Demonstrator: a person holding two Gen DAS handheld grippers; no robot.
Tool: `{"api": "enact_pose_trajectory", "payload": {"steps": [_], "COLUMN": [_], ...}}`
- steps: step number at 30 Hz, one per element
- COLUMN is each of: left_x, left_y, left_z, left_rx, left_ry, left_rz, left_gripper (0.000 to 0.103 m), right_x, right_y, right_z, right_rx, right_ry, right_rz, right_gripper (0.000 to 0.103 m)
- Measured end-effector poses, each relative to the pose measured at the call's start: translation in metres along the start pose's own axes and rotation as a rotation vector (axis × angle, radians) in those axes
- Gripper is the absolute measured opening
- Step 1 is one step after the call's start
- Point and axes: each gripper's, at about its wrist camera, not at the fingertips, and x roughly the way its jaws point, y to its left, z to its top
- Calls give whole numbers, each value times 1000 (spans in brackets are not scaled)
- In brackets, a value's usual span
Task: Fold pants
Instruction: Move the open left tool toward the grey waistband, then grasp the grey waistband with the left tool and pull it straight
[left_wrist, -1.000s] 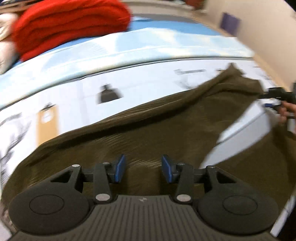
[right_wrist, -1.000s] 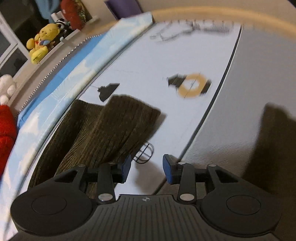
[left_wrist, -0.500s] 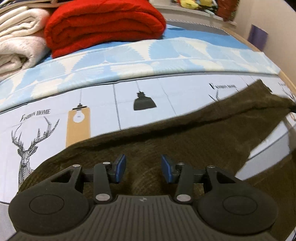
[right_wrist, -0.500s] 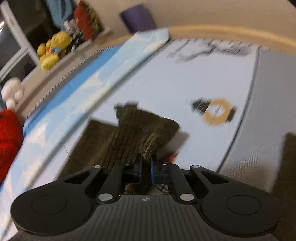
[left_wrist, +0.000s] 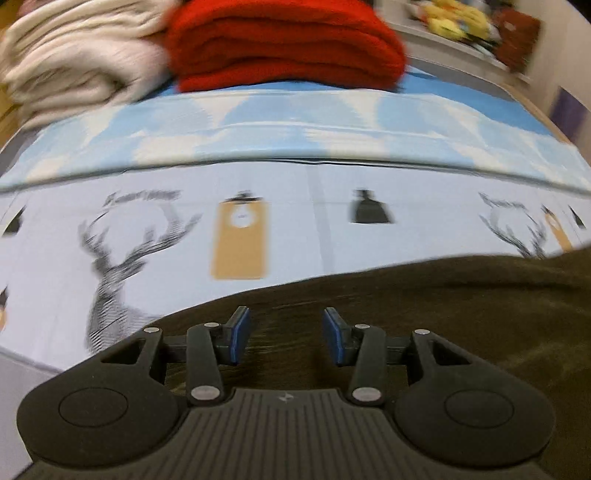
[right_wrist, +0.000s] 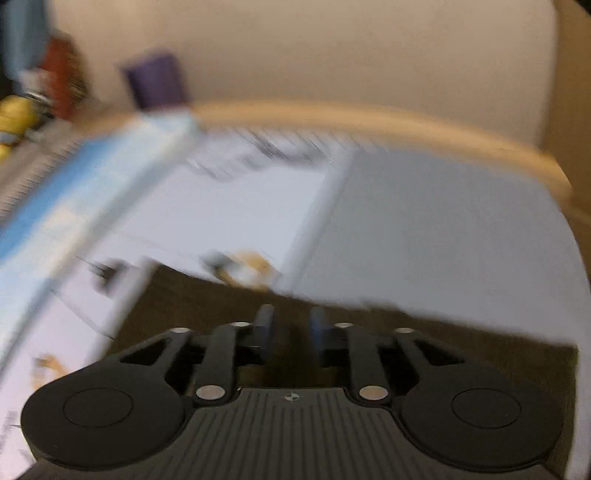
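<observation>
Right gripper (right_wrist: 291, 332): jaws closed on the cuff end of a leg half a second back, and have just been opening; a modest gap now. Dark cloth shows in the gap, but the blur hides whether it lies between the pads or below them; pads not pressing, so I read it as let go.
Left gripper (left_wrist: 282, 334): jaws at a middling width, same as in both earlier views; nothing between the pads; hovers over the cloth without touching it.
Pants (left_wrist: 443, 314): dark olive corduroy, flat on the bed, across the near part of the cover. In the left view the cloth fills the lower right; a second ago it ran up toward the far right corner as a long leg, now that end is out of frame.
Meaning for task: my reading is that one leg end has been carried over and released, so a fold is laid; next likely squaring or a second fold. Not confirmed, right view heavily smeared.
Bed cover (left_wrist: 295, 236): pale blue, printed with stag heads, lamps and tan tags; a sky-blue band along the far edge.
Far edge: red folded blanket (left_wrist: 288, 40) beside cream folded blanket (left_wrist: 81, 59), well apart from the pants.
Room: beige wall, wooden bed rail (right_wrist: 369, 114), purple object (right_wrist: 157, 79) at the far corner, yellow soft toy (left_wrist: 454, 18) on a ledge.
</observation>
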Motion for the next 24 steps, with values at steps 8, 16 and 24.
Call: {"api": "enact_pose_trajectory", "payload": {"steps": [8,16,24], "left_x": [22,49,77], "left_y": [86,111,116], "left_z": [-16,-26,-29], "left_rx": [-252,-279,-238], "left_ry": [84,105,67], "left_rz": [80,110,165], "left_gripper": [73,79,56], "right_x": [48,76,77], "right_y": [94,129,147], "right_z": [-46,-57,-76], "right_rx": [-126,-178,-400], "right_ry": [349,356,201], "right_rz": [367,278,107], "right_gripper": [70,70,25]}}
